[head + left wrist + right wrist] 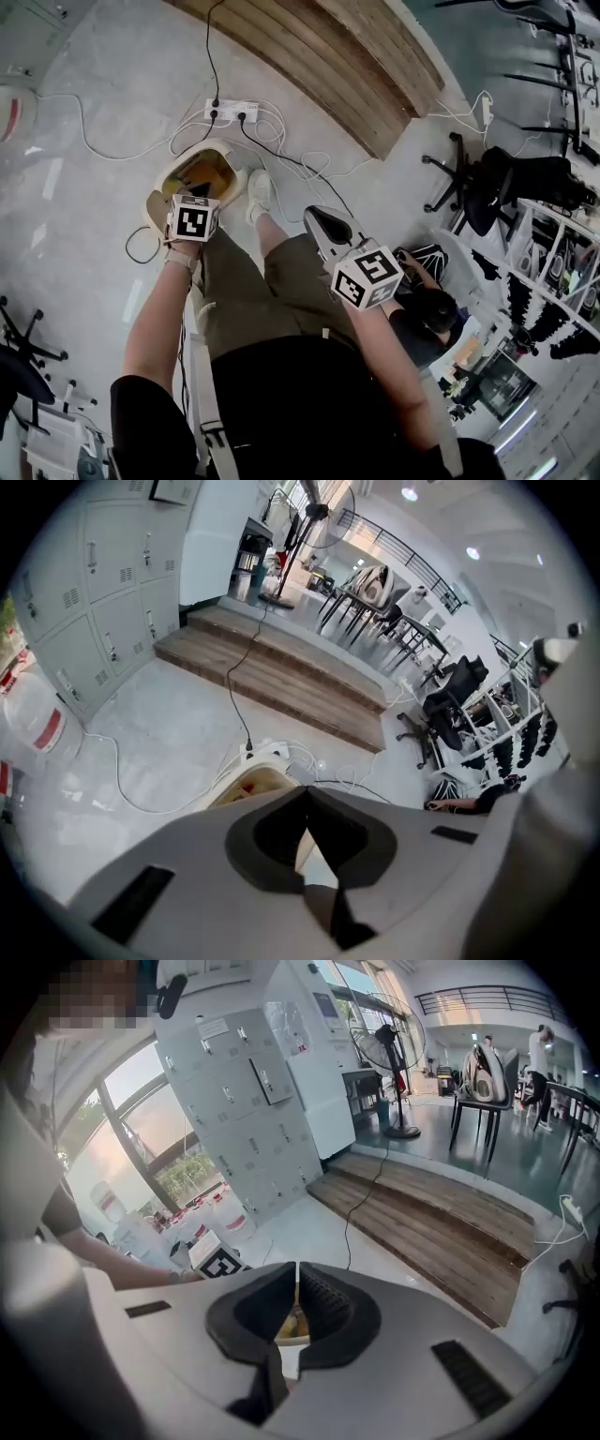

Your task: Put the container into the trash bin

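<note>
- The left gripper (pixel 306 803) and right gripper (pixel 293 1279) are being held shut and empty, raised near the trash bin (pixel 225 150).
- A yellowish container (pixel 202 174) is apparently lying inside the trash bin.
- Tripping is being risked by cables (pixel 281 155) trailing beside the trash bin.
- The grey floor (pixel 112 84) is being bounded by 1 wooden step (pixel 319 56) beyond the trash bin.

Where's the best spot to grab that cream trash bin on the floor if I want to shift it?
Probably the rim of the trash bin, on the head view's left side, coming straight down. Its top is open, so one jaw fits inside the wall; the power strip and cables crowd the far side.
</note>
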Tool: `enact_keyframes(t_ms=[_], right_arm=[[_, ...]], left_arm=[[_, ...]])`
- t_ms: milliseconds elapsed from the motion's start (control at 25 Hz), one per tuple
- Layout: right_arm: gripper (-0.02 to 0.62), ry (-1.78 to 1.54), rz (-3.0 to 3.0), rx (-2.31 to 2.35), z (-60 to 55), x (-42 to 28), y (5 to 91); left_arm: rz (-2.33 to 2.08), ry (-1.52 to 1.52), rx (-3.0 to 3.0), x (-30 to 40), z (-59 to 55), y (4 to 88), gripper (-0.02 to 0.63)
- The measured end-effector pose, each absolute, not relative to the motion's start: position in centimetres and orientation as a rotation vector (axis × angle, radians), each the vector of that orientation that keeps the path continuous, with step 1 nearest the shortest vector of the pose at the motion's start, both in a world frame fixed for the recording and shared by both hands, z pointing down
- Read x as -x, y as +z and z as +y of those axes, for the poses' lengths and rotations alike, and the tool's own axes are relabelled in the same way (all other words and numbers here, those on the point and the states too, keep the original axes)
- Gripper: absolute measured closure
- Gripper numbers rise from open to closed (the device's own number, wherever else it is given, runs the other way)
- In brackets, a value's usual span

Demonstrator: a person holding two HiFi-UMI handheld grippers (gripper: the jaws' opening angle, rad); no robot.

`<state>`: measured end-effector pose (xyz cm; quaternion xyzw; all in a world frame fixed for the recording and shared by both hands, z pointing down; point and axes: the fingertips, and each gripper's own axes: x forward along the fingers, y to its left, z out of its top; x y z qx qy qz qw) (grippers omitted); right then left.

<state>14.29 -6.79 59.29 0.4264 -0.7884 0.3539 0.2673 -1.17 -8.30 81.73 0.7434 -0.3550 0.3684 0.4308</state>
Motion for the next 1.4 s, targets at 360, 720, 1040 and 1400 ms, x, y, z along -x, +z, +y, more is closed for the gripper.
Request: enact_keyframes(t_ms=[360, 720, 1040, 1400], right_arm=[[0.572, 0.928, -2.198, -1.155, -6.6, -11.3, 55.6], [0.572, 0.882, -2.284, -1.112, -6.2, -9.2, 51.7], [0.571, 0.838, -2.383, -1.060, -6.3, -6.7, 47.6], [0.572, 0.754, -2.523, -0.991, -6.9, -3.8, 41.5]], left_arm=[[-0.893, 0.700, -1.928, 2.2, -8.2, 72.0, 0.598], [-0.976, 0.507, -2.098, 4.2, -7.4, 62.2, 0.598], [-1.102, 0.425, -2.201, 7.2, -6.1, 53.7, 0.597], [-1.244, 0.310, -2.324, 9.3, -6.1, 44.6, 0.597]])
